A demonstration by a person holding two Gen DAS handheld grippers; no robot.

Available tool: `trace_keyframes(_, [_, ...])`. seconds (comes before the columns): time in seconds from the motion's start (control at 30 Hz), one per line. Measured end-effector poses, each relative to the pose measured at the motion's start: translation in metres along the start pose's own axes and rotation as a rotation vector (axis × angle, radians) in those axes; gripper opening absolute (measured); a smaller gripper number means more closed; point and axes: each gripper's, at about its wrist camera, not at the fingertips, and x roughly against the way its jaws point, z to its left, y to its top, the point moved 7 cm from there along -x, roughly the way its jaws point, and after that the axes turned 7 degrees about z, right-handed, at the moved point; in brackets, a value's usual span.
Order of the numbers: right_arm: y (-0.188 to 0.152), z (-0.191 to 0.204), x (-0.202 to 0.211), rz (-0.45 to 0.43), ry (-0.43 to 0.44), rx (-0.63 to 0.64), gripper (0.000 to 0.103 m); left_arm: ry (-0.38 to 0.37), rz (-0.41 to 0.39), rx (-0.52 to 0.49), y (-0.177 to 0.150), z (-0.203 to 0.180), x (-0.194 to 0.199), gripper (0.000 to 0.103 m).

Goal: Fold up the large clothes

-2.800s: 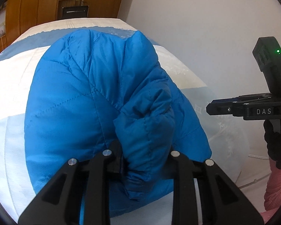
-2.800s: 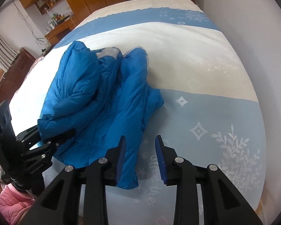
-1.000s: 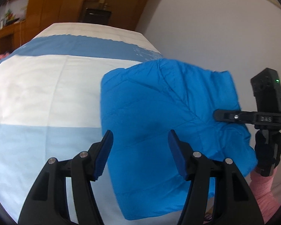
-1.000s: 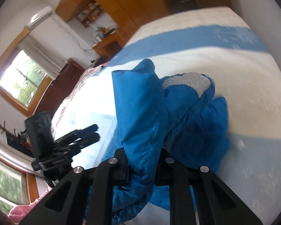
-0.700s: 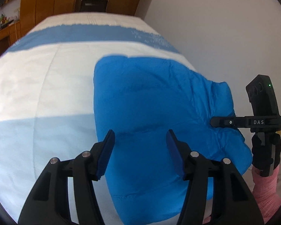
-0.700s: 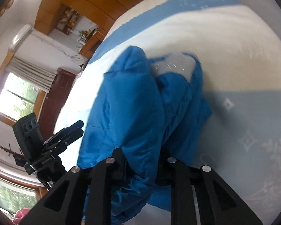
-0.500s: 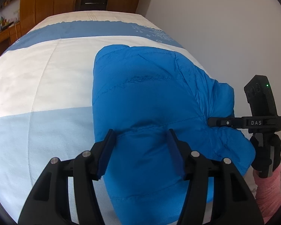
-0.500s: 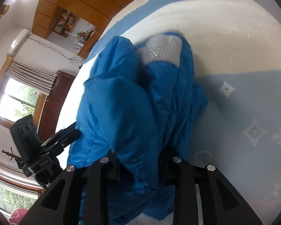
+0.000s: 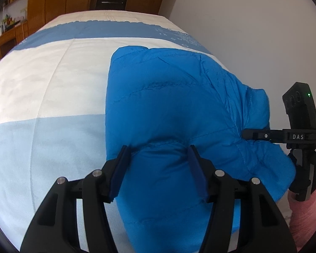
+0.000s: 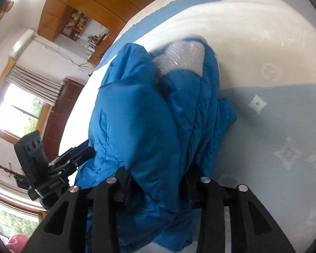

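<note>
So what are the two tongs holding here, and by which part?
Both straddle the blue puffer jacket at its near edge. The right tongs are opening around a thick fold; the left tongs stand open astride a bulge, not clamping.

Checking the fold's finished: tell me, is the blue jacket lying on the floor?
No, the blue jacket lies on the bed.

Bed (image 9: 42,84) bare left of jacket (image 9: 168,105), free to pass; wall (image 9: 252,31) close on right, wardrobe (image 9: 63,0) well beyond bed.
</note>
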Motion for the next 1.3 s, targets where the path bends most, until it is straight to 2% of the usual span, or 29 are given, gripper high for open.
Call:
trace_keyframes(0.13, [0.003, 0.018, 0.035, -0.039, -0.145, 0.056, 0.045, -0.085, 0.006, 0.056, 0.017, 0.012, 0.019, 0.054])
trace_keyframes(0.23, [0.016, 0.036, 0.06, -0.105, -0.281, 0.119, 0.045, -0.094, -0.031, 0.062, 0.043, 0.015, 0.032, 0.054])
trace_keyframes(0.3, [0.029, 0.054, 0.072, -0.162, -0.325, 0.169, 0.045, -0.116, -0.038, 0.046, 0.062, 0.009, 0.033, 0.054])
trace_keyframes(0.37, [0.04, 0.071, 0.064, -0.139, -0.278, 0.217, 0.045, -0.132, -0.025, 0.037, 0.076, 0.002, 0.027, 0.053])
trace_keyframes(0.4, [0.046, 0.075, 0.053, -0.099, -0.246, 0.212, 0.043, -0.149, -0.005, 0.028, 0.081, -0.003, 0.02, 0.05])
trace_keyframes(0.47, [0.052, 0.075, 0.035, -0.052, -0.253, 0.207, 0.038, -0.165, 0.041, 0.013, 0.091, -0.01, 0.001, 0.05])
trace_keyframes(0.63, [0.068, 0.042, 0.014, -0.007, -0.271, 0.113, 0.034, -0.181, 0.157, 0.032, 0.103, -0.003, -0.052, 0.049])
trace_keyframes(0.7, [0.072, 0.023, -0.001, 0.023, -0.271, 0.068, 0.029, -0.178, 0.184, 0.042, 0.105, 0.002, -0.065, 0.049])
trace_keyframes(0.87, [0.075, 0.0, -0.026, 0.048, -0.224, 0.021, 0.027, -0.142, 0.225, 0.05, 0.104, 0.006, -0.097, 0.05])
trace_keyframes(1.0, [0.075, 0.0, -0.02, 0.043, -0.198, -0.002, 0.027, -0.123, 0.222, 0.057, 0.107, 0.006, -0.097, 0.048])
trace_keyframes(1.1, [0.077, 0.008, 0.0, 0.008, -0.239, 0.023, 0.028, -0.1, 0.202, 0.086, 0.105, 0.006, -0.08, 0.046])
trace_keyframes(1.2, [0.067, 0.031, 0.029, -0.062, -0.302, 0.097, 0.031, -0.087, 0.144, 0.087, 0.095, 0.005, -0.046, 0.049])
trace_keyframes(1.23, [0.062, 0.041, 0.037, -0.075, -0.301, 0.125, 0.031, -0.055, 0.116, 0.084, 0.089, 0.005, -0.034, 0.049])
trace_keyframes(1.3, [0.05, 0.066, 0.049, -0.094, -0.276, 0.188, 0.031, -0.037, 0.068, 0.08, 0.079, 0.002, -0.012, 0.05])
